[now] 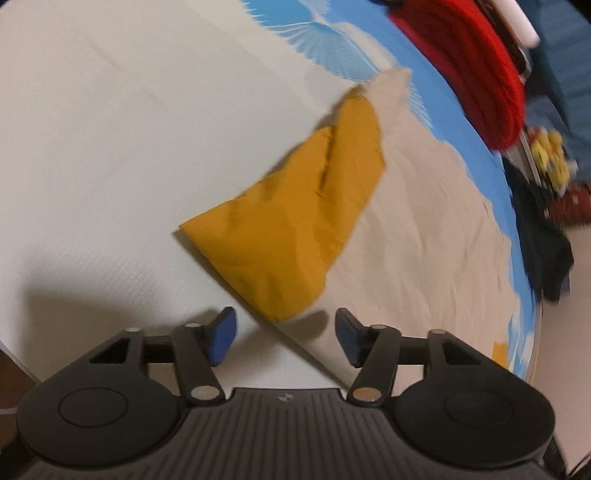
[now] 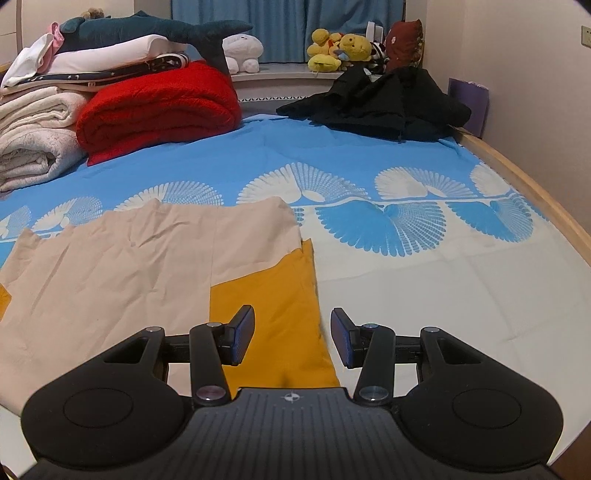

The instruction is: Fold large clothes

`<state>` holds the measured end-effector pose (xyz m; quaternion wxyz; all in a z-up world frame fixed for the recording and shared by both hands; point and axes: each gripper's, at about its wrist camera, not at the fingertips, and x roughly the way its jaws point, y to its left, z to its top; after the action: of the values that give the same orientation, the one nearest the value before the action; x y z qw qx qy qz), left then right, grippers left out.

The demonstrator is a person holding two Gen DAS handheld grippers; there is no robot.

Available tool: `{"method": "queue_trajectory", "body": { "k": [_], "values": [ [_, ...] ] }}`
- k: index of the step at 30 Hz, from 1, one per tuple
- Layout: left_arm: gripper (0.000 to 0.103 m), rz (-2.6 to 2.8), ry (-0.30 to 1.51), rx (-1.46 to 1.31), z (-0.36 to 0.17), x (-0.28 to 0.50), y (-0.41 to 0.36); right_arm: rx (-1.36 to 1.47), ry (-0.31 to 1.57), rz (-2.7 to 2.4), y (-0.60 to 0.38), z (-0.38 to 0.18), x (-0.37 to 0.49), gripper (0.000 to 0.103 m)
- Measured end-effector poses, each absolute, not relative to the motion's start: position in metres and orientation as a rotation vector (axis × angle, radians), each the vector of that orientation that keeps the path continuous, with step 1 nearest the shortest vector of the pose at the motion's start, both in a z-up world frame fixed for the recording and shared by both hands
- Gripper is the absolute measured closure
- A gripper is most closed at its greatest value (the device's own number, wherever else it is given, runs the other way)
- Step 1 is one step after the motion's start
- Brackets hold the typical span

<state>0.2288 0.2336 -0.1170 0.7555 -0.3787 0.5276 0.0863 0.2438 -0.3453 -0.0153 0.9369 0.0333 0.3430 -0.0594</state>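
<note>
On the bed, nearest: left gripper (image 1: 286,336) released, jaws apart, nothing between them, just short of the mustard sleeve (image 1: 295,221) tip.
Right gripper (image 2: 292,339): jaws apart above the mustard sleeve (image 2: 284,306), not pressing it.
Garment: beige garment (image 2: 129,266) lies flat on the blue-and-white bedsheet (image 2: 406,258), sleeve on its right edge.
Far left: red blanket (image 2: 159,107).
Far right: black clothes (image 2: 380,103).

Bed (image 2: 406,155) under a blue and white fan-patterned sheet, wooden rail (image 2: 524,177) along its right side, blue curtains (image 2: 288,22) behind the bed's head, pale wall (image 2: 517,55) right of the bed, window ledge (image 2: 280,74) below the curtains
</note>
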Motion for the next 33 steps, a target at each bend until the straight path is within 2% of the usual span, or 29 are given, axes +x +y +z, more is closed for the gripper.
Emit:
{"method": "queue_trajectory", "body": {
  "k": [6,15,17,18,19,21,25,33],
  "values": [
    [0.038,0.251,1.168,-0.94,-0.138,0.242,0.226,0.081,0.695,-0.117,-0.35,-0.014,0.242,0.055],
    [0.038,0.373,1.053,-0.979,-0.143,0.259,0.208,0.105,0.674,-0.092,-0.347,-0.011,0.238,0.055],
    [0.055,0.379,1.026,-0.972,-0.142,0.26,0.205,0.117,0.672,-0.079,-0.345,-0.01,0.239,0.055],
    [0.074,0.377,1.013,-0.964,-0.14,0.26,0.203,0.128,0.672,-0.069,-0.342,-0.01,0.239,0.055],
    [0.083,0.373,0.997,-0.956,-0.137,0.259,0.202,0.138,0.672,-0.059,-0.339,-0.01,0.239,0.055],
    [0.089,0.353,0.968,-0.928,-0.129,0.257,0.198,0.155,0.68,-0.02,-0.328,-0.011,0.24,0.055],
    [0.093,0.291,0.892,-0.866,-0.1,0.246,0.194,0.181,0.701,0.13,-0.287,-0.013,0.244,0.055],
    [0.094,0.274,0.799,-0.752,-0.05,0.214,0.199,0.219,0.786,0.387,-0.182,-0.033,0.261,0.055]
  ]
}}
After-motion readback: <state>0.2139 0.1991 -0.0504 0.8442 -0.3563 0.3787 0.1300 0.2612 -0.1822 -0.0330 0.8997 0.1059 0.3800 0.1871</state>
